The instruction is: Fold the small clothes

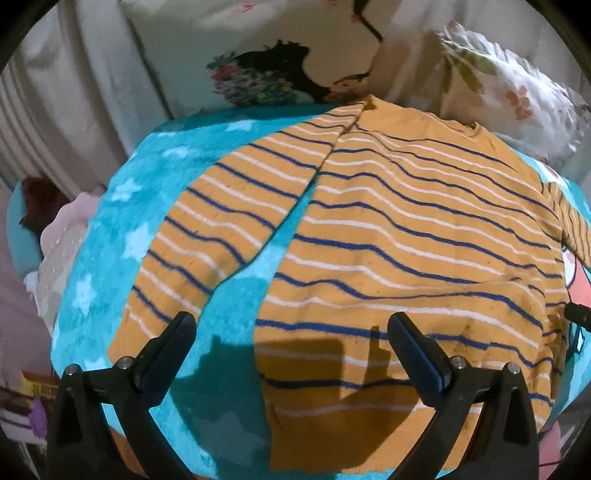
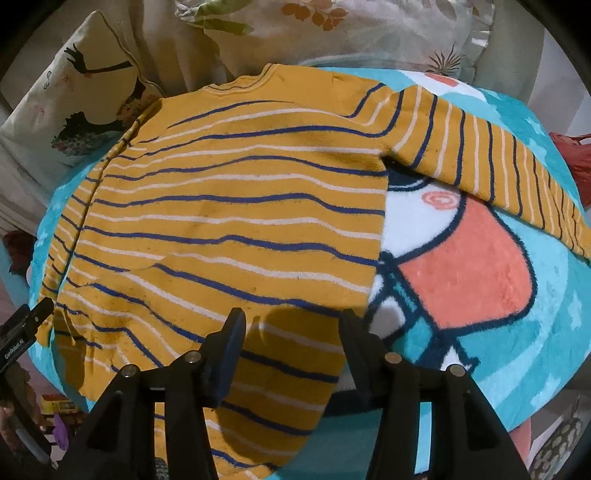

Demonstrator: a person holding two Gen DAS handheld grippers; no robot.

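A small orange sweater point(image 1: 406, 229) with blue and white stripes lies flat on a turquoise blanket point(image 1: 110, 229), collar away from me. Its left sleeve point(image 1: 207, 236) lies spread out down-left. In the right wrist view the sweater point(image 2: 229, 206) fills the middle and its right sleeve point(image 2: 491, 166) stretches out to the right. My left gripper point(image 1: 291, 328) is open and empty above the sweater's lower left edge. My right gripper point(image 2: 293, 323) is open and empty above the hem's right corner. The left gripper's tip also shows at the left edge of the right wrist view point(image 2: 22, 328).
Printed pillows point(image 1: 280, 48) point(image 2: 332, 26) stand behind the blanket point(image 2: 517, 332), which carries a white and coral cartoon print point(image 2: 472, 266). Pink and white cloth point(image 1: 59, 254) is heaped at the left. A red bag point(image 2: 572, 155) lies at the far right.
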